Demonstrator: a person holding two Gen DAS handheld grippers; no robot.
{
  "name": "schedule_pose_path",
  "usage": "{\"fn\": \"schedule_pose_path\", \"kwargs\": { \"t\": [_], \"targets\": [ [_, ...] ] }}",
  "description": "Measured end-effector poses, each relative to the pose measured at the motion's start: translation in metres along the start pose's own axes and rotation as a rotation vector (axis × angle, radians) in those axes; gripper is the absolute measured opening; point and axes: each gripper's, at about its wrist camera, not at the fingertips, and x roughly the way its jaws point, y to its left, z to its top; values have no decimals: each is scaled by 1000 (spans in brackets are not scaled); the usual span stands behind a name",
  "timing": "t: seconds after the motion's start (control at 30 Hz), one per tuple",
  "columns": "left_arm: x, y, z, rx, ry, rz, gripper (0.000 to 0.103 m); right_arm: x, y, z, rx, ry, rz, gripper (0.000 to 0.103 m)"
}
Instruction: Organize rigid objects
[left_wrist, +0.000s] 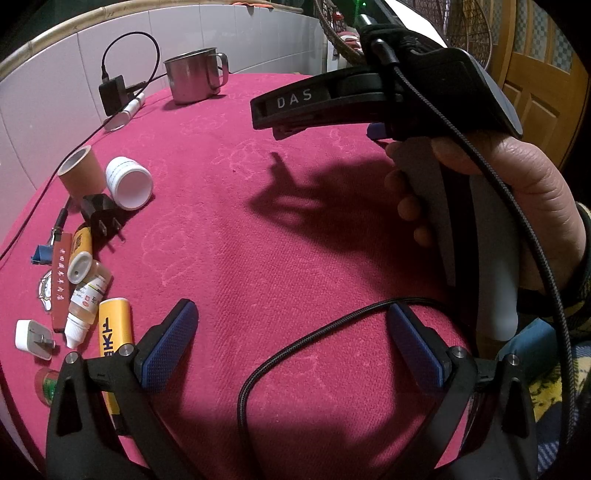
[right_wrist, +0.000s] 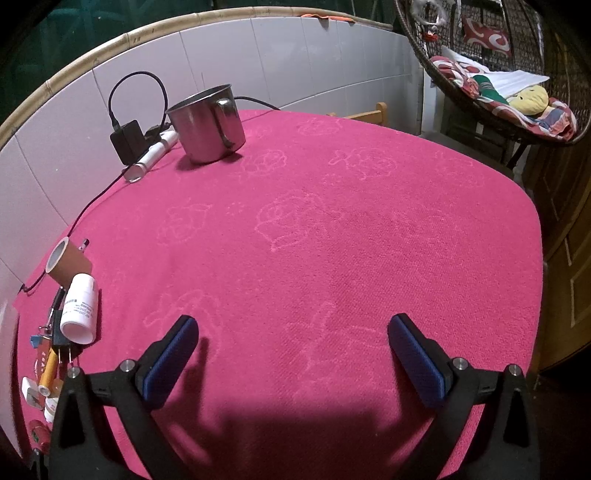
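**Both grippers spread wide over the pink cloth**

Left gripper (left_wrist: 291, 343) hangs with its blue pads far apart, nothing between them, above the pink tablecloth (left_wrist: 295, 229). Right gripper (right_wrist: 293, 358) is equally spread and empty; a hand (left_wrist: 517, 206) grips its handle at three o'clock in the left view. The clutter sits at nine o'clock: white bottle (left_wrist: 129, 182) beside a brown tube (left_wrist: 79, 173), black plug (left_wrist: 101, 218), yellow tube (left_wrist: 112, 332), dropper bottle (left_wrist: 83, 310). Steel mug (right_wrist: 208, 123) stands at eleven o'clock, near a black charger (right_wrist: 127, 142).
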Motion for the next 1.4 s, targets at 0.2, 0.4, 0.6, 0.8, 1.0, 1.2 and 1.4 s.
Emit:
{"fn": "schedule_pose_path", "kwargs": {
  "t": [0.2,0.4,0.6,0.8,1.0,1.2,1.4],
  "targets": [
    [0,0,0,-3,10,-4,103,-1,-1,-1,3,-1,3,103],
    [0,0,0,-7,19,-9,103,-1,-1,0,7,-4,8,103],
    [1,0,0,-11,27,-14,103,0,1,-1,4,-2,3,103],
    [1,0,1,-15,39,-19,103,-2,-3,-1,25,-13,32,103],
    [1,0,1,-20,49,-25,103,-3,-5,-2,34,-17,43,103],
    [1,0,1,-25,61,-31,103,-4,-7,-2,38,-19,49,103],
    [2,1,1,-30,72,-37,103,-4,-7,-2,38,-20,50,103]
  ]
}}
